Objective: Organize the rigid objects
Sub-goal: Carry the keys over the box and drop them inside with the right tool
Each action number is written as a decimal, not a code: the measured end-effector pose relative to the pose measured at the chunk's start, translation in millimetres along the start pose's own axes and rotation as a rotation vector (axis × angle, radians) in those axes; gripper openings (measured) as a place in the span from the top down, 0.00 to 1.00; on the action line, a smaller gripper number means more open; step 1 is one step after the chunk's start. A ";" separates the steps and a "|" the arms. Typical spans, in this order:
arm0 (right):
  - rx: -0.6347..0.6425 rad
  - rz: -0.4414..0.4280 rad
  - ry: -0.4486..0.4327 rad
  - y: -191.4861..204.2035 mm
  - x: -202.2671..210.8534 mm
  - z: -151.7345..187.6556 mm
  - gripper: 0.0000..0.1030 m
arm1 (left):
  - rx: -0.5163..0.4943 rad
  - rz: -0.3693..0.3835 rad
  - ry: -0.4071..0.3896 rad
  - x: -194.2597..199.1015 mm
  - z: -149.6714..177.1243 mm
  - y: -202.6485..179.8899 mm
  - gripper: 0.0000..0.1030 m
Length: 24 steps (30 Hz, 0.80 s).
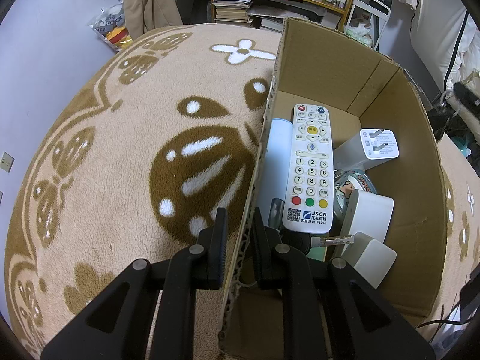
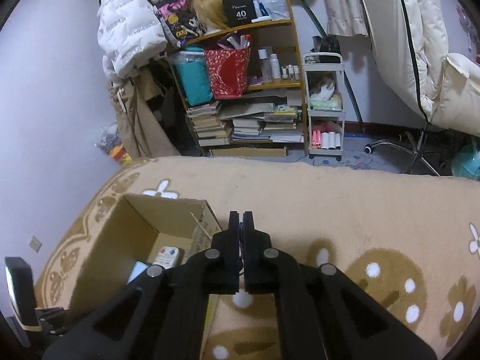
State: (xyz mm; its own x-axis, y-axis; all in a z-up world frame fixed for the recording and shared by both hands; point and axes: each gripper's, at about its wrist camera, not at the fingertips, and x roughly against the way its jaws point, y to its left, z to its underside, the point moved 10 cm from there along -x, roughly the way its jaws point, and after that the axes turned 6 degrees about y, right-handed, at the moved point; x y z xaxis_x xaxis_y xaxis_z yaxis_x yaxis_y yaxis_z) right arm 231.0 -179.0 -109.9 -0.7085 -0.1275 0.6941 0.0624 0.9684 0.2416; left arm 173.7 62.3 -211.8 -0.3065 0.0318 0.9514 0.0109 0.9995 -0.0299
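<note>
An open cardboard box stands on a beige patterned blanket. Inside lie a white remote control, a white plug adapter, a white-blue cylinder, a round printed tin, white blocks and a key. My left gripper is shut on the box's left wall, one finger outside and one inside. In the right wrist view my right gripper is shut and empty, above the blanket beside the box, where the remote shows.
A cluttered bookshelf with books, bags and bottles stands behind the bed. A white trolley is beside it. A white jacket hangs at left. An office chair base is at right. A dark device sits at the lower left.
</note>
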 end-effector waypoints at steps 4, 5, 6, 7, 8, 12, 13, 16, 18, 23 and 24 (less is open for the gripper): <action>-0.008 -0.032 -0.046 7.6 19.0 -12.6 0.97 | 0.000 0.000 0.000 0.1 0.0 0.0 0.86; -0.004 -0.039 -0.056 11.1 24.2 -16.5 0.97 | 0.000 0.000 0.000 -0.1 0.0 0.0 0.86; 0.006 -0.048 -0.076 16.7 31.6 -22.7 0.97 | 0.000 0.000 0.000 -0.3 0.1 0.0 0.86; 0.014 -0.053 -0.087 20.0 35.5 -27.2 0.97 | 0.001 0.000 0.000 -0.2 0.1 0.0 0.86; 0.029 -0.059 -0.105 25.8 42.6 -32.8 0.97 | 0.001 0.001 0.000 -0.4 0.0 0.1 0.86; 0.051 -0.100 -0.146 48.4 62.0 -49.7 0.97 | 0.000 0.000 0.000 -0.7 0.2 -0.1 0.86; 0.058 -0.110 -0.153 53.5 65.6 -52.5 0.97 | 0.000 0.000 0.000 -0.7 0.2 -0.1 0.86; 0.089 -0.140 -0.173 72.1 75.9 -58.8 0.97 | 0.000 0.000 0.000 -0.9 0.2 0.0 0.86; 0.107 -0.163 -0.169 84.0 76.6 -58.1 0.97 | -0.001 0.000 0.000 -1.2 0.1 -0.1 0.86; 0.106 -0.206 -0.110 95.5 60.0 -45.0 0.97 | -0.001 0.002 0.000 -1.0 -0.3 -0.2 0.86; 0.102 -0.213 -0.093 96.1 54.2 -39.4 0.97 | 0.000 0.003 0.000 -1.0 -0.2 -0.6 0.86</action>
State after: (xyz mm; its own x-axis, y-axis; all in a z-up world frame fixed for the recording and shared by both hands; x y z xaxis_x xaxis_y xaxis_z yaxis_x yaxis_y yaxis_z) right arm 226.3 -101.3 -22.4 -0.7602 -0.3149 0.5683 -0.1631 0.9392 0.3022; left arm 174.2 61.7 -212.6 -0.3062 0.0348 0.9513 0.0123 0.9994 -0.0326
